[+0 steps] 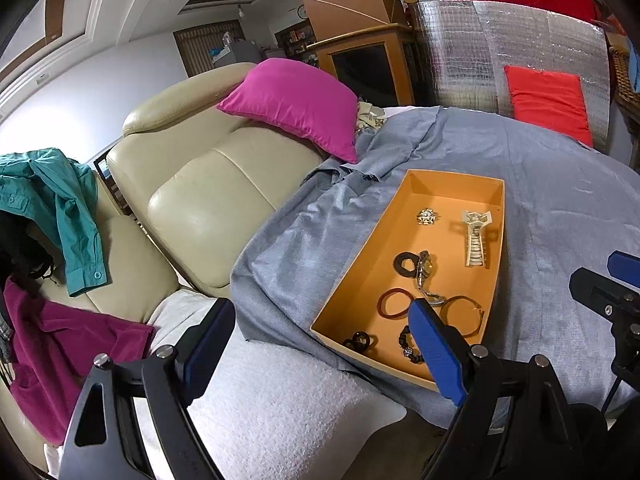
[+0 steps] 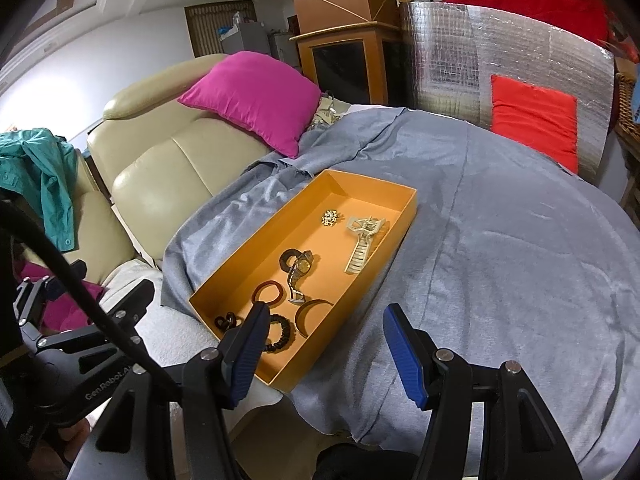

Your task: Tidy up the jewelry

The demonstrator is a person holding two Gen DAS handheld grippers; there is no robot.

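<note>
The left gripper [image 1: 326, 344] and right gripper [image 2: 326, 354] are both spread wide and hold nothing. Just past them an orange box [image 2: 404, 216] sits on a gray cloth [image 2: 500, 264]. Inside lie a watch [image 2: 301, 270], bracelets and a cream hair clip [image 2: 362, 246]. Behind is a pink pillow [image 2: 256, 96].

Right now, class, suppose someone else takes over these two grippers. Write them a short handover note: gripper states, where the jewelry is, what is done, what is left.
Left gripper: open, empty, hovering near the tray's near-left corner.
Right gripper: open, empty, over the tray's near end.
The orange tray sits on the grey cloth. Inside: brooch, hair claw, watch, red ring band, brown bangle, black beaded bracelet, dark chain piece.
Done: every visible piece is already in the tray; none on the cloth.
Left: probably only tidying or separating pieces, such as the watch overlapping a dark ring.
</note>
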